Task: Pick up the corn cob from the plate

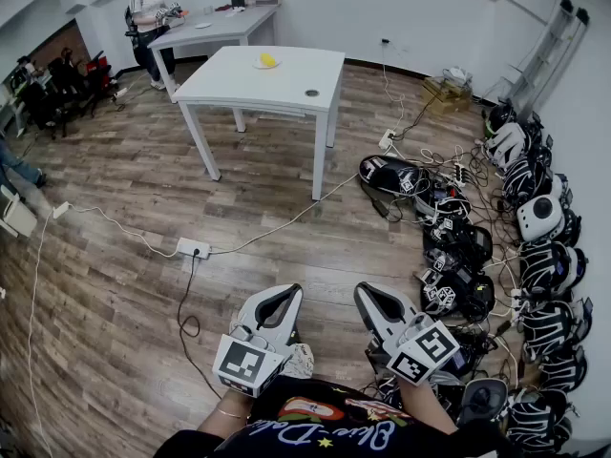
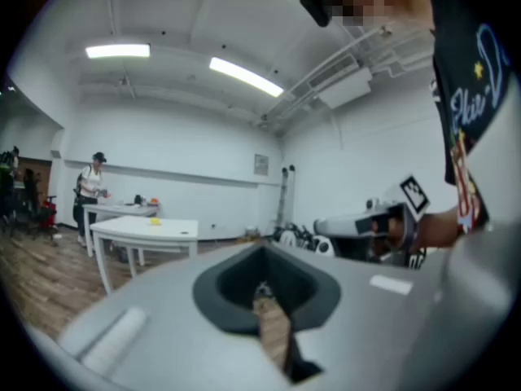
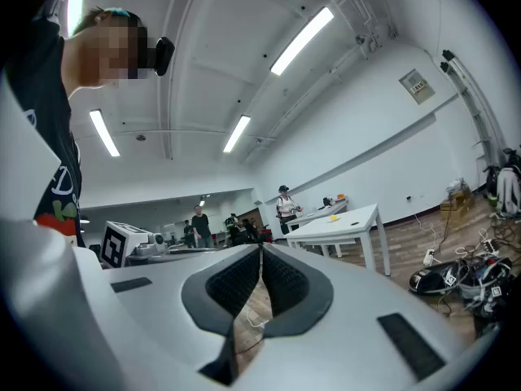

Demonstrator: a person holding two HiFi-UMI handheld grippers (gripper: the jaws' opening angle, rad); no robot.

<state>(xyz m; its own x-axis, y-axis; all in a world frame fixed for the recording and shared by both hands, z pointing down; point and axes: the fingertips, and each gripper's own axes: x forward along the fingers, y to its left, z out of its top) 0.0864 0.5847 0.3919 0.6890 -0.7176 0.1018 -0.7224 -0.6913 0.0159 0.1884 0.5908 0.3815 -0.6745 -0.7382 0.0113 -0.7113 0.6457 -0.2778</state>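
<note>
Standing well back from the white table (image 1: pixel 239 82), the person holds both tools close to the body at the bottom of the head view. The left gripper (image 1: pixel 293 291) and the right gripper (image 1: pixel 362 289) sit side by side over the wooden floor, each with its jaws drawn together. The corn cob (image 1: pixel 268 60) lies on the plate (image 1: pixel 257 65) near the table's far edge, well apart from both grippers. A power strip (image 1: pixel 193 248) and its cables lie on the floor between.

Along the left gripper (image 2: pixel 262 249) view, the jaws meet at their tips with nothing between them, only a sliver of floor showing below. The corn cob (image 2: pixel 155 220) is a small yellow spot on the distant table (image 2: pixel 130 230).

Along the right gripper (image 3: pixel 261 247) view, the ribbed pads are pressed together and empty. The corn cob (image 3: pixel 334 217) shows far off on the table (image 3: pixel 358 222), with another person behind it.

By my reading, nothing of the task is done yet. The approach to the table, opening a gripper, closing on the cob and lifting it off the plate all remain.
</note>
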